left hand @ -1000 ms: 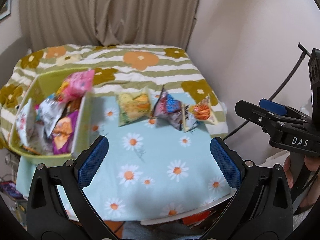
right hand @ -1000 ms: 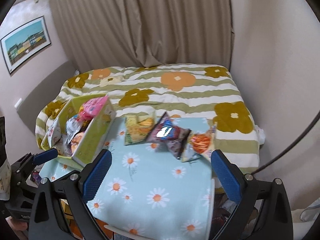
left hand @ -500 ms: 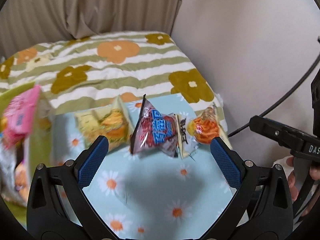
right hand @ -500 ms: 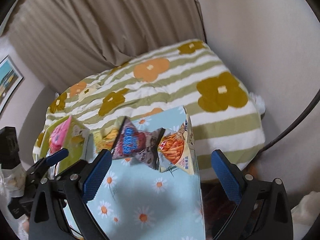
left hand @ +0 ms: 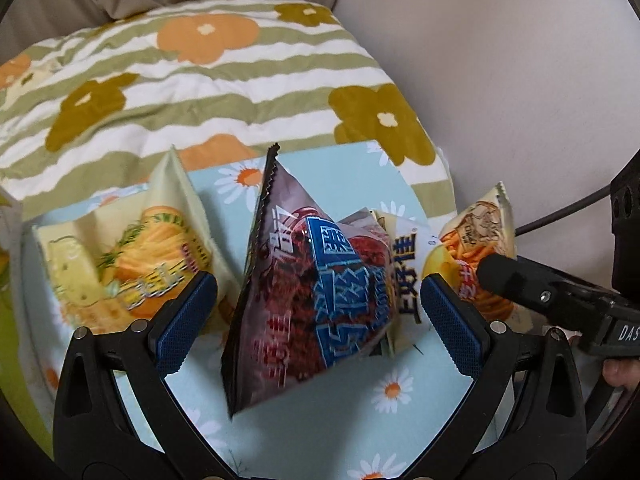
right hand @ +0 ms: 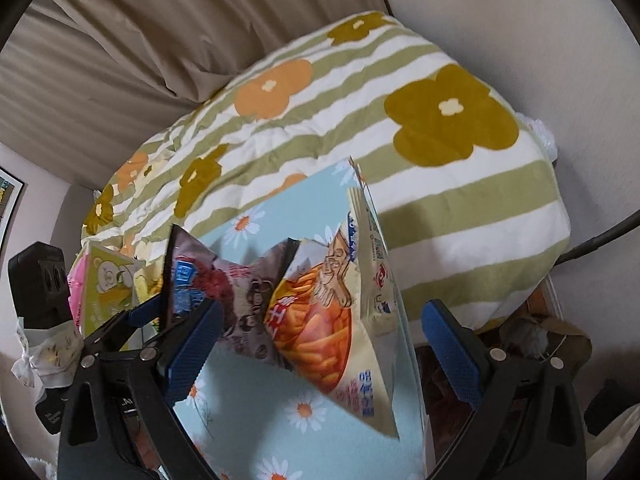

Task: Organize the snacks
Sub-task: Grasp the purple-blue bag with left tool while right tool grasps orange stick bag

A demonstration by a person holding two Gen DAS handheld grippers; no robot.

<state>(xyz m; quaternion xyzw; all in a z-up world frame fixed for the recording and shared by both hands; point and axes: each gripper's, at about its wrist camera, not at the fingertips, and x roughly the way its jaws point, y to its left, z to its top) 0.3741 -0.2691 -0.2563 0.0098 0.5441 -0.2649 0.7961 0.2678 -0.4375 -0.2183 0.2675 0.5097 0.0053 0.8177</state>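
Both grippers wide open, holding nothing, each straddling a snack bag on the daisy-print cloth (left hand: 320, 432).

Risk: left gripper (left hand: 318, 312) closing on the inflated maroon bag (left hand: 320, 288) may drag the overlapping orange-stick bag (right hand: 320, 320) that right gripper (right hand: 320, 344) targets.

Glossy crinkled foil snack bag (left hand: 320, 288); matt printed cloth tablecloth (left hand: 320, 420).

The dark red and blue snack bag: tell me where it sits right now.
In the left wrist view the dark red and blue snack bag stands on the daisy cloth, between the yellow cheese bag and the orange stick snack bag.
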